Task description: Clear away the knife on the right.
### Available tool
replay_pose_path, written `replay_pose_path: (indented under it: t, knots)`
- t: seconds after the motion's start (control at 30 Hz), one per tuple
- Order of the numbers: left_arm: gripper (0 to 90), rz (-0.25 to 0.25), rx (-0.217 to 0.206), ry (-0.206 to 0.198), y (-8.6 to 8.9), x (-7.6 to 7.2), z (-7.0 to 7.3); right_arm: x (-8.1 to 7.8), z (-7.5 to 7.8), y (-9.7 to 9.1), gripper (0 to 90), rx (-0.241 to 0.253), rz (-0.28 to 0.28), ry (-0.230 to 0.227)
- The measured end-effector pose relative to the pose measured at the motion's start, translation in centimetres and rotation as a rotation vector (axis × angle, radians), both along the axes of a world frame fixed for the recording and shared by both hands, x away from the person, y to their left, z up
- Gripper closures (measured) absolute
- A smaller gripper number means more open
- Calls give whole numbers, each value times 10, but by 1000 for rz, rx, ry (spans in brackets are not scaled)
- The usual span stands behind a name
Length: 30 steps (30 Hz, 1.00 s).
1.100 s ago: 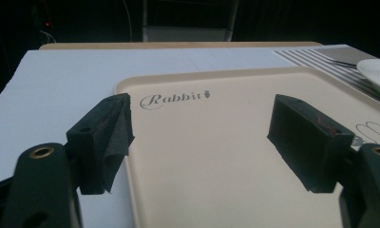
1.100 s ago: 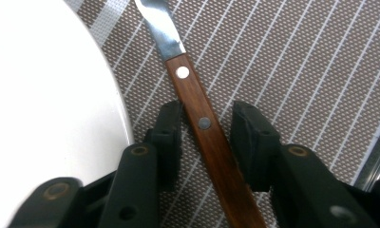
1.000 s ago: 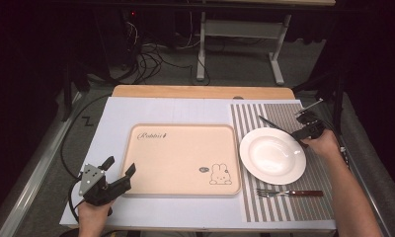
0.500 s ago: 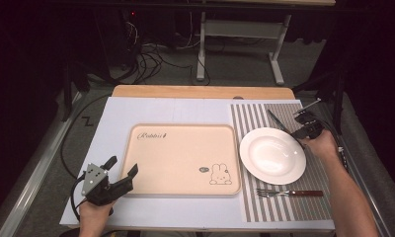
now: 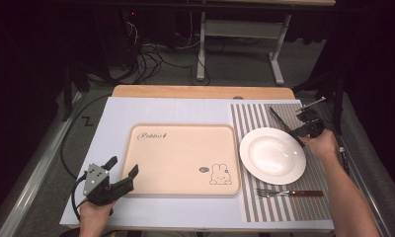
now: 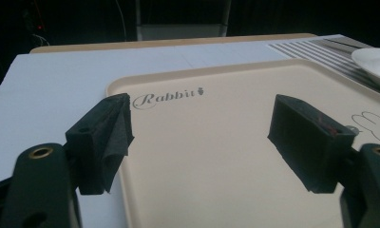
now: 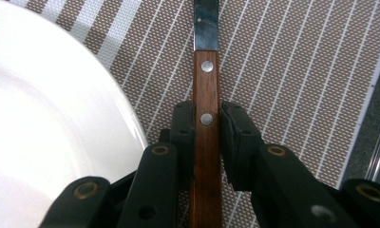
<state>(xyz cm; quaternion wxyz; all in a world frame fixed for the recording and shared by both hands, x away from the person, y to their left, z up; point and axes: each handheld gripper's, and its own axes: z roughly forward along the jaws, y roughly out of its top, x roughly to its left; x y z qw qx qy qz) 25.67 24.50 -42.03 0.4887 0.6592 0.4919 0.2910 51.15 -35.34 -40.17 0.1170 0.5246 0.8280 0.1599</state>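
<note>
Beside knife, plate bare — tray bare

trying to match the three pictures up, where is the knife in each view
High view: the knife lies on the striped mat, right of the plate, its handle end in the right gripper.
Left gripper view: no knife; the tray lies ahead of the open jaws.
Right gripper view: its wooden handle runs up the middle, clamped between the jaws, blade at top.
Shared landmark: the white plate, far right in the left gripper view, at left in the right gripper view.
</note>
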Motion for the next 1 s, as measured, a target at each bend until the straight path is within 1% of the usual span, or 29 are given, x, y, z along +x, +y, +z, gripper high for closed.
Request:
replay_pose_path:
  t: [0.17, 0.27, 0.33, 0.43, 0.5, 0.6, 0.63, 0.67, 0.73, 0.83, 0.93, 1.0]
  knots:
    - [231, -3, -13, 5, 1, 1, -1, -4, 11, -2, 785, 7, -20, -26]
    - [232, -6, -11, 4, 0, 1, 0, -9, 19, -3, 785, 10, -26, -48]
    - [232, -10, -13, 2, 1, 2, 0, -14, 28, -4, 785, 32, -38, -65]
    - [233, 5, 12, -6, 1, 2, 1, -22, 41, -6, 785, 61, -42, -92]
    - [234, 7, 4, -10, 1, 1, 2, -29, 46, -5, 785, 68, -39, -100]
    - [234, 2, 4, -10, 1, 2, 2, -40, 52, 0, 785, 68, -8, -111]
    - [234, 0, 3, -10, 1, 2, 2, -44, 54, 2, 784, 70, -7, -113]
    - [234, -2, 2, -10, 1, 3, 2, -47, 56, 4, 784, 77, -9, -119]
    - [234, -8, 4, -7, 0, 4, 2, -55, 59, 9, 784, 96, 8, -136]
    - [234, -22, 8, -11, -1, 3, 3, -67, 59, 19, 784, 75, 47, -142]
    - [234, -32, 14, -14, -1, 2, 3, -78, 56, 25, 784, 81, 73, -145]
    - [234, -26, 15, -16, -1, 2, 3, -83, 56, 29, 784, 82, 82, -145]
